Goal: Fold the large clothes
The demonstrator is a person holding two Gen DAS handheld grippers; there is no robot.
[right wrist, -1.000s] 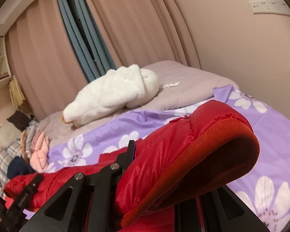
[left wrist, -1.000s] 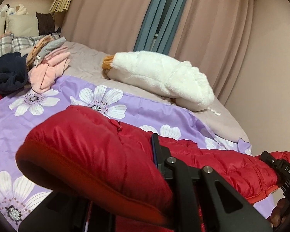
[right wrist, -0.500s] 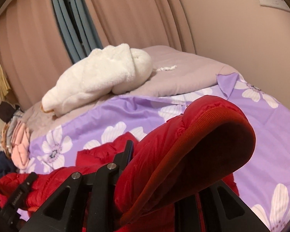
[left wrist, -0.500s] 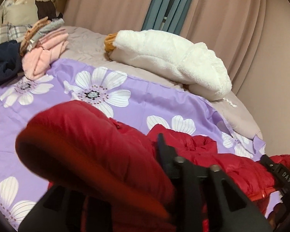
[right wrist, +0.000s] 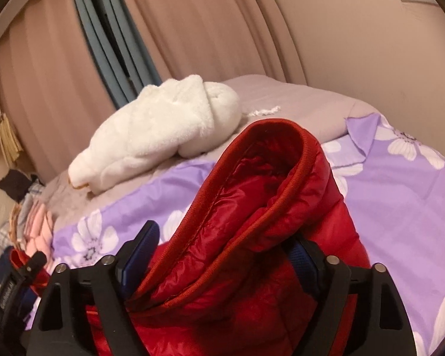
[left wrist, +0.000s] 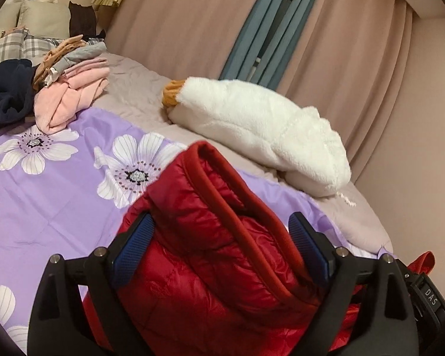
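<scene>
The red puffer jacket (left wrist: 210, 237) is being shown lying on the bed, bunched over the purple flowered sheet (left wrist: 59, 201). In the left wrist view a thick fold of it, edged with a darker red trim, is being framed by the left gripper (left wrist: 221, 243): the jaws are being opened at this moment and are standing wide. The fold is still lying between them, close against the blue pads (left wrist: 133, 246) on both sides, though it is no longer being pinched.

In the right wrist view another hemmed fold of the same jacket is being seen standing up in a loop between the jaws of the right gripper (right wrist: 222, 249). These jaws too are being opened and are standing wide. A gap is being left between the blue pad on the left and the cloth, while the pad on the right is being mostly hidden by the fabric. Whether that pad is touching the cloth cannot be told.

Beyond the jacket, a white fleece garment (left wrist: 258, 127) is being seen lying on the grey quilt (left wrist: 133, 89). A pile of pink clothes (left wrist: 71, 95) and a dark navy garment (left wrist: 6, 95) are being seen near the pillows, well apart from the jacket, with pink curtains (left wrist: 187, 23) behind.
</scene>
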